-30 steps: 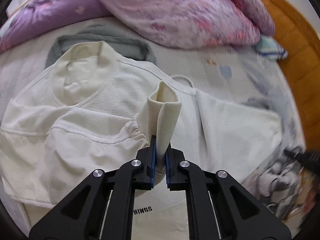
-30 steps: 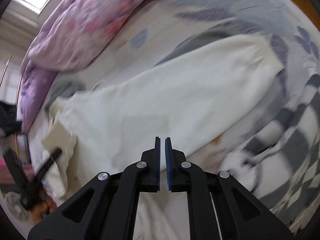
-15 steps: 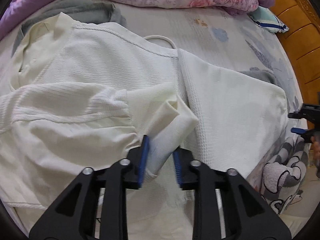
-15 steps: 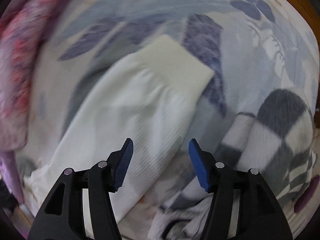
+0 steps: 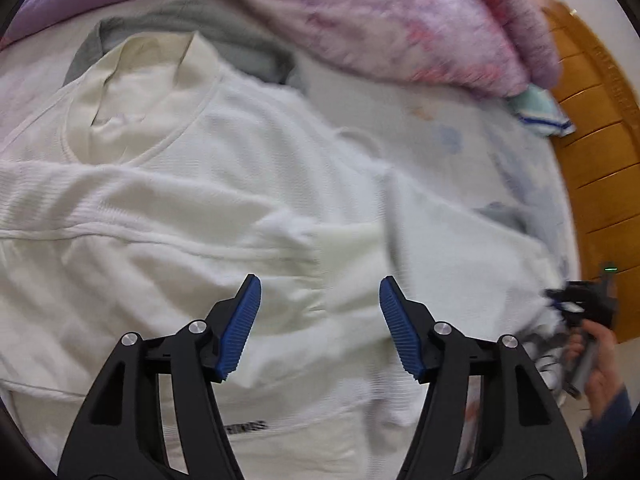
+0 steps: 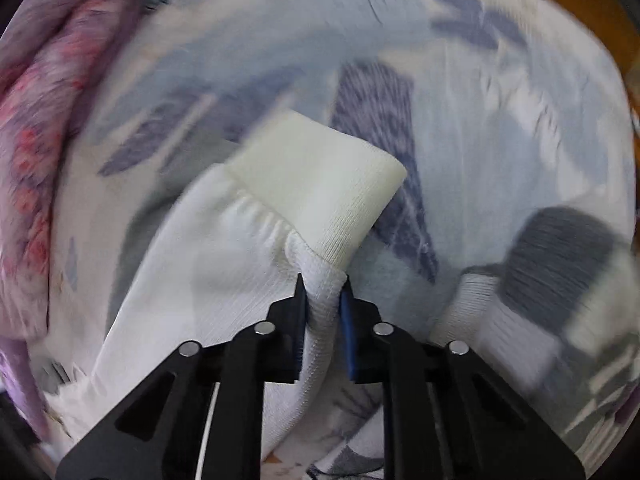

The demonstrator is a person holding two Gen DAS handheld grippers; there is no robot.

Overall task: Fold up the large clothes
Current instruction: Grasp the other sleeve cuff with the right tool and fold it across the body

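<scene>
A large cream-white sweatshirt (image 5: 192,184) lies spread on the bed. Its left sleeve is folded across the chest, with the cream cuff (image 5: 348,252) lying just beyond my left gripper (image 5: 320,320), which is open and empty above it. My right gripper (image 6: 323,308) is shut on the other sleeve (image 6: 208,280) just below its cream ribbed cuff (image 6: 320,184). In the left wrist view the right gripper (image 5: 580,300) shows at the far right edge, held by a hand.
A pink-purple floral duvet (image 5: 380,16) is heaped at the back of the bed. A grey garment (image 5: 224,36) lies under the sweatshirt's collar. A wooden headboard (image 5: 596,152) runs along the right. A grey-white checked cloth (image 6: 552,280) lies right of the held sleeve on the leaf-print sheet (image 6: 500,140).
My left gripper opened and let go of the left cuff, which now lies flat on the chest. My right gripper opened, moved to the right sleeve and shut on it.
</scene>
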